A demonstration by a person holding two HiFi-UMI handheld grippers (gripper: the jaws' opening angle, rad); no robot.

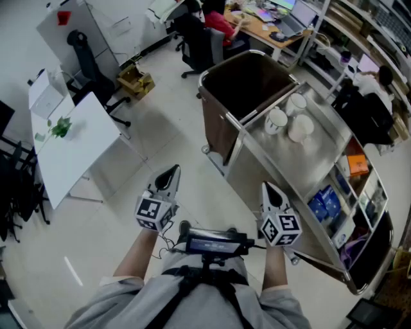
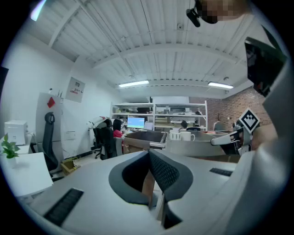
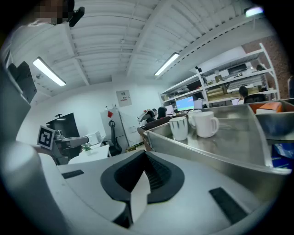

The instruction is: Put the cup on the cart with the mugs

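While each jaw pair presses together (empty), left gripper point(image 1: 169, 173) over open floor point(image 1: 160, 128), right gripper point(image 1: 268, 190) near cart rim point(image 1: 235, 146).

This is looking like an open-plan office: people are sitting at a long wooden table point(image 1: 257, 29) with an open grey laptop point(image 1: 300, 14) and a glowing flat monitor point(image 2: 136, 122). A black swivel chair point(image 1: 87, 67) is standing idle, white metal shelving point(image 2: 158, 109) is lining the back wall under white strip lights point(image 2: 133, 84), and a stainless steel cart point(image 1: 321, 154) is carrying white ceramic mugs point(image 1: 277, 121).
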